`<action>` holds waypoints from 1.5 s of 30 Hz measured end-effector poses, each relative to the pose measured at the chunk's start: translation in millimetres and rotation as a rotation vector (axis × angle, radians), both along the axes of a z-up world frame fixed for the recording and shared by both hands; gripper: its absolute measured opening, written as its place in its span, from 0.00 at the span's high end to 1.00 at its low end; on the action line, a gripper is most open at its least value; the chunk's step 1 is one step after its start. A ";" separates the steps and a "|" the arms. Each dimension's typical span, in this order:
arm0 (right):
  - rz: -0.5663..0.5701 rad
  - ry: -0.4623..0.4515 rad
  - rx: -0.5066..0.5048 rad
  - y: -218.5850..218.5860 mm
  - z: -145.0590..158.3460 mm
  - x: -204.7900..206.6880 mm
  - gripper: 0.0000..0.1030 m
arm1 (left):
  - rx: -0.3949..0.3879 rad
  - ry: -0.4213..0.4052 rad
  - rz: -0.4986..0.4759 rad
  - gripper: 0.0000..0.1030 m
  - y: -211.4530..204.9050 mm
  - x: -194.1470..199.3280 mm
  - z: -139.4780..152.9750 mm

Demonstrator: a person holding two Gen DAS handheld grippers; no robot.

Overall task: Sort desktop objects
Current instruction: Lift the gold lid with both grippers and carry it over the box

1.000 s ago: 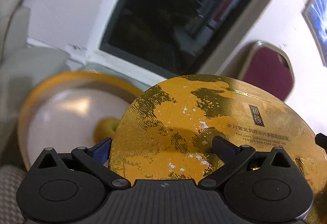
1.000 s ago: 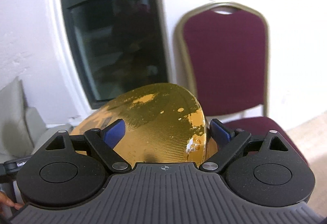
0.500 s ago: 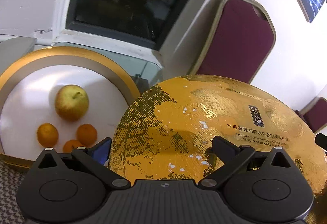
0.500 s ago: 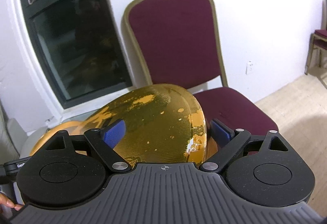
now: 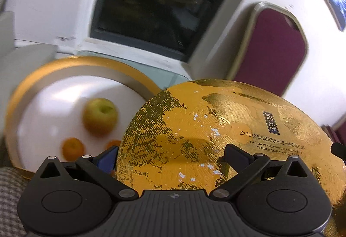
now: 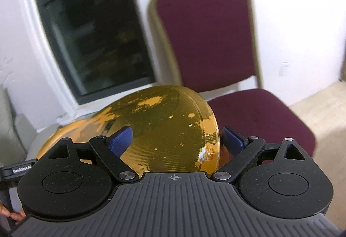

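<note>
Left wrist view: the left gripper (image 5: pixel 173 155) has its two fingers set on either side of a round gold lid (image 5: pixel 218 135), the rim clamped between the pads, so it grips the lid. The lid's printed top faces the camera, tilted up, with Chinese characters and a line of English on its right half. Ahead and to the left of the fingers lies a round white tray with a gold rim (image 5: pixel 71 63), blurred. In it sit a green-yellow apple (image 5: pixel 100 115) and, nearer the gripper, two oranges (image 5: pixel 73 148), one partly behind the lid's edge. Farther ahead are a dark window (image 5: pixel 160 5) and, to the right, a maroon chair (image 5: pixel 272 48).

Right wrist view: the right gripper (image 6: pixel 176 139) straddles the same gold lid (image 6: pixel 164 128) edge-on, blue pads at both sides. The left pad looks pressed to it, but whether the right pad touches cannot be told. Only this view shows the lid's thickness, its worn rim, and the chair's seat (image 6: pixel 259 115) ahead to the right. The tray's fruit is hidden here; only a strip of gold rim (image 6: pixel 64 131) shows left of the lid.
</note>
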State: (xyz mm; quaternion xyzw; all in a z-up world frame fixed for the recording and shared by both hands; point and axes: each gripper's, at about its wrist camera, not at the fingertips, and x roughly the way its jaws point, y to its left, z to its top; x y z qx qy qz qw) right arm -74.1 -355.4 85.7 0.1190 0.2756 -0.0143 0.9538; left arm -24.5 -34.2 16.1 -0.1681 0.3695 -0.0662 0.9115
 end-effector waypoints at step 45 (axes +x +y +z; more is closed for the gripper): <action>0.311 0.088 0.103 174.3 -116.5 203.0 0.09 | 0.302 -0.101 0.421 0.02 129.1 41.5 -24.6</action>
